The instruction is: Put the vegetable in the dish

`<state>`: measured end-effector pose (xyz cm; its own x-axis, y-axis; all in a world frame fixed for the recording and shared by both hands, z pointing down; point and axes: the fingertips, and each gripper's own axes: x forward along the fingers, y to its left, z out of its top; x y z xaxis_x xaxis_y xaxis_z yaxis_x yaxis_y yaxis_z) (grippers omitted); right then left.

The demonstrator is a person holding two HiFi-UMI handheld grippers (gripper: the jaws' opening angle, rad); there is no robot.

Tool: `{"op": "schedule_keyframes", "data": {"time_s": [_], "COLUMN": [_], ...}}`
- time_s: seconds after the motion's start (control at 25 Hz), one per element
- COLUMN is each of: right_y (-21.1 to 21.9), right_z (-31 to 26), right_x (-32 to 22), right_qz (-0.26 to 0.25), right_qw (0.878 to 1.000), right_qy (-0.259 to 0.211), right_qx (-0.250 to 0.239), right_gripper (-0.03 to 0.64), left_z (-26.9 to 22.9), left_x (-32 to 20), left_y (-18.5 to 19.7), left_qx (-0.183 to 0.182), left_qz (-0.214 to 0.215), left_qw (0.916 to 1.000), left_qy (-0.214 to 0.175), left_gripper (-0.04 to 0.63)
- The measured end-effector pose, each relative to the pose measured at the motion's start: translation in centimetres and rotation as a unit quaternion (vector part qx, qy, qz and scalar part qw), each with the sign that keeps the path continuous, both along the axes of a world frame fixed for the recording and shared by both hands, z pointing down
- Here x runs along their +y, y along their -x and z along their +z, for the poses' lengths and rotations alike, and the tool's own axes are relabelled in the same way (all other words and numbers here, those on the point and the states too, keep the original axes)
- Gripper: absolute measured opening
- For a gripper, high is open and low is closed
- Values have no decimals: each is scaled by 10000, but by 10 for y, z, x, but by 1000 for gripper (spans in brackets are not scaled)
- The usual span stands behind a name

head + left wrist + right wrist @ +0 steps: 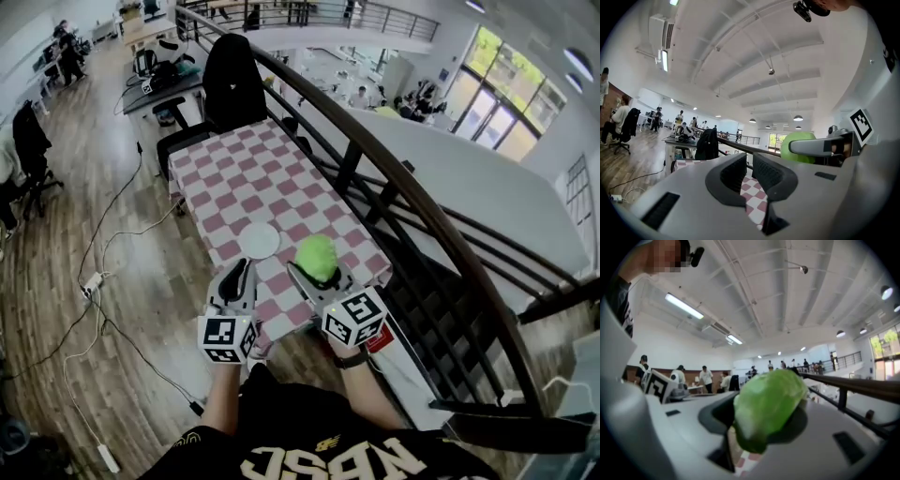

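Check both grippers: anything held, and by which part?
The right gripper holds the green vegetable, with its jaws clamped on two opposite sides. The left gripper is shut and holds nothing.

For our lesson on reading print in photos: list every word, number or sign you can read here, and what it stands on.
No text reads for certain.
Black shirt: large pale letters, turned and cut by the picture's edge, unreadable.
Marker cubes: black-and-white square patterns, no words.
Red tag beside the right cube: too small.
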<state>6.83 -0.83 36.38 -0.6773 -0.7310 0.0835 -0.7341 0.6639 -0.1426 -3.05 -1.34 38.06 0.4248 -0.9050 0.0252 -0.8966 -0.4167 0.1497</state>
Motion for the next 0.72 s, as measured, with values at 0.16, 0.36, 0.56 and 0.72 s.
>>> {"op": "schedule_keyframes", "data": {"time_s": [0.16,0.36,0.56,0.72], "right_y": [47,77,86,90], "right_z": [17,55,103,139], "right_x": [-38,-62,-84,-108], "right_qz": [-272,-558,-543,-644], "right_qw": [9994,9959,9900,9849], "right_qy": [208,706,1297,1593], "right_qx": [47,42,147,195], "right_gripper": [186,186,186,186], "left_z": [17,44,75,103], "left_x": [-31,-62,-74,-91], "left_y": [36,72,89,100], "left_qx": [159,327,291,344], "left_qz": [45,-1,23,-92], "left_qw": [9997,9986,9967,9945], "left_qy": [166,406,752,986], "left_gripper": [60,60,60,60]}}
